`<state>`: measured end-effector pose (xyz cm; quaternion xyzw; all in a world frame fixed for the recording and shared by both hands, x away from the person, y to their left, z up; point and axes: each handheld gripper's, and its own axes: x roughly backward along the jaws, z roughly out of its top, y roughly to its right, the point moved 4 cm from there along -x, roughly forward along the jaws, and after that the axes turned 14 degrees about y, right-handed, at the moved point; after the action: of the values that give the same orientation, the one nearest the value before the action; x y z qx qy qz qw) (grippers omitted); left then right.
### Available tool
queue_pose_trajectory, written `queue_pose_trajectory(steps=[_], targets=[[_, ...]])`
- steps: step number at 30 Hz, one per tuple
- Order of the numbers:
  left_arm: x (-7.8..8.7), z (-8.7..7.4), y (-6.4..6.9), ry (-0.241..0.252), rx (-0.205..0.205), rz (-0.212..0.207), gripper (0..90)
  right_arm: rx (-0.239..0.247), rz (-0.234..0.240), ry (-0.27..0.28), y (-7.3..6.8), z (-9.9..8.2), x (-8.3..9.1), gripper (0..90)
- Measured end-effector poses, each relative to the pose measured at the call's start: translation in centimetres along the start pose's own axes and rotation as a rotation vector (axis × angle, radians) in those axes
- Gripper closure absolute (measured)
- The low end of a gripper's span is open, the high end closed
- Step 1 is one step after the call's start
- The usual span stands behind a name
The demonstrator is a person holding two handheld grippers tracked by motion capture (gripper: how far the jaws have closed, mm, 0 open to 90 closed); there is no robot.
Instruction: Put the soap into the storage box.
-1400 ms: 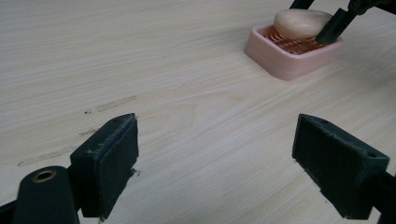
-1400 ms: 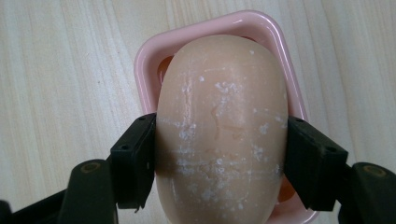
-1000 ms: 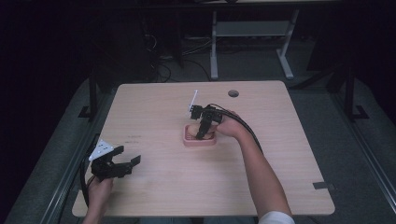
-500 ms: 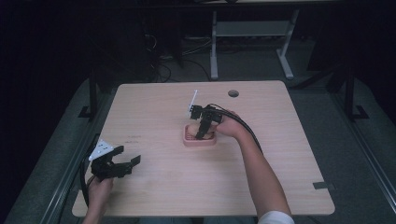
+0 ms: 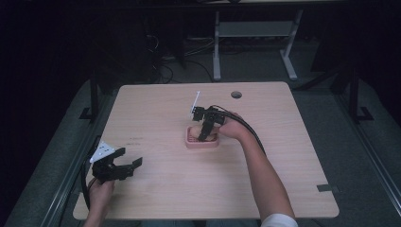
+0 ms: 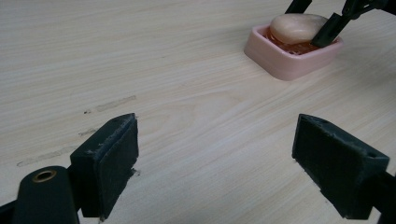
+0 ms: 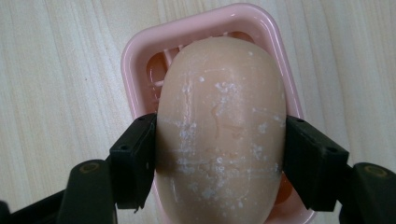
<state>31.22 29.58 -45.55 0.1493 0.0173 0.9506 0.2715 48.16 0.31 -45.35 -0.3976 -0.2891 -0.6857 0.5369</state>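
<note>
The soap bar [image 7: 219, 126], seated in the pink dish [image 7: 140, 46] at table centre, is clamped across its short width by the right gripper [image 7: 219, 158], long axis running between the jaws, while the left gripper [image 5: 116, 166] is held released, well apart.

A light wooden table [image 5: 293, 156] with rounded corners stands in a dim room, lit from above while everything around it falls into darkness. A round cable hole [image 5: 236, 94] sits near its far edge, and a strip of dark tape [image 5: 328, 187] lies near its near right corner. The floor [image 5: 359, 156] is grey carpet. Beyond the far edge stand a pale metal frame [image 5: 255, 30] and loose black cables [image 5: 165, 71].
</note>
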Motion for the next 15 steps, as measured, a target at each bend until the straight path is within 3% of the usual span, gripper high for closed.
queue_pose_trajectory(steps=[6,8,15], targets=[[0.01,0.01,-0.02,0.0,0.0,0.0,14.2,-0.005,0.0,0.015,0.06,0.12,0.16,33.2],[0.0,0.01,-0.02,-0.001,-0.001,0.001,14.2,-0.005,-0.005,0.049,0.02,0.47,0.74,34.2],[0.0,0.03,0.05,-0.004,-0.003,0.001,14.3,-0.019,0.002,0.038,0.05,0.17,0.86,32.0]])
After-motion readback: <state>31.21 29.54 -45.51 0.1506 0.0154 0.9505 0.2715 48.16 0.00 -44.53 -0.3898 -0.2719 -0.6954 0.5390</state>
